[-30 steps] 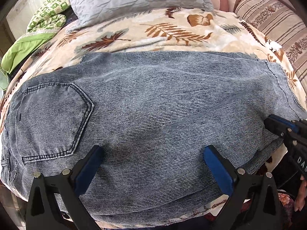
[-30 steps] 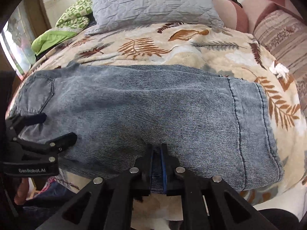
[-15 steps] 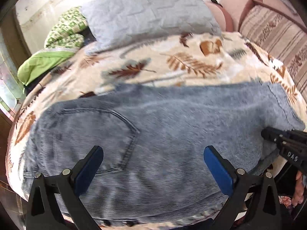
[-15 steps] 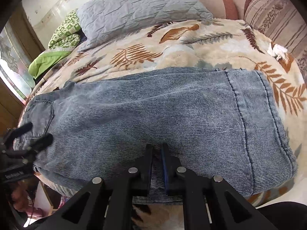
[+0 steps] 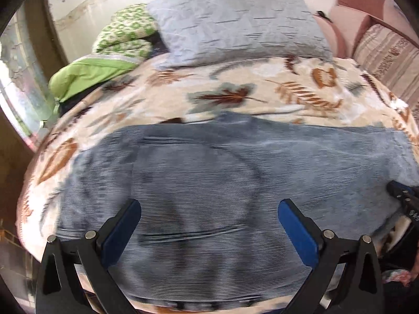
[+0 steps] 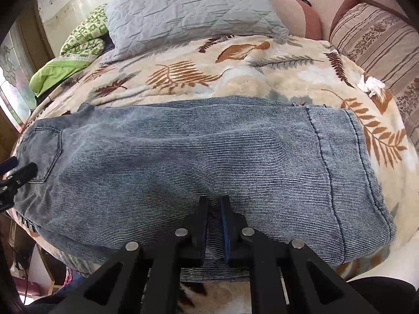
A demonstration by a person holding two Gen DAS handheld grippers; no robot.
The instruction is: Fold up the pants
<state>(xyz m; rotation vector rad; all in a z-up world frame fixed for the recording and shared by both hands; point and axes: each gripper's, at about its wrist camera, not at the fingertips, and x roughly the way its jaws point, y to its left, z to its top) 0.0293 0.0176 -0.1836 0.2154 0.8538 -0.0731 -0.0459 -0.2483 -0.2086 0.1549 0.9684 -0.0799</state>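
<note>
Leaf-print blanket covers the bed; pillow at far edge. Pants lie flat across near edge. Right gripper pinches their near edge; left gripper wide apart, empty.

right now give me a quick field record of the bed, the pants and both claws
surface: leaf-print blanket on a bed
pants: grey-blue jeans lying flat, lengthwise across the blanket, waist end at the view's left, hem at its right
left claw: open, above the jeans near the waist end, nothing between its pads
right claw: shut on a pinch of the jeans' near edge
behind: grey quilted pillow, green bedding, striped cushion
</note>
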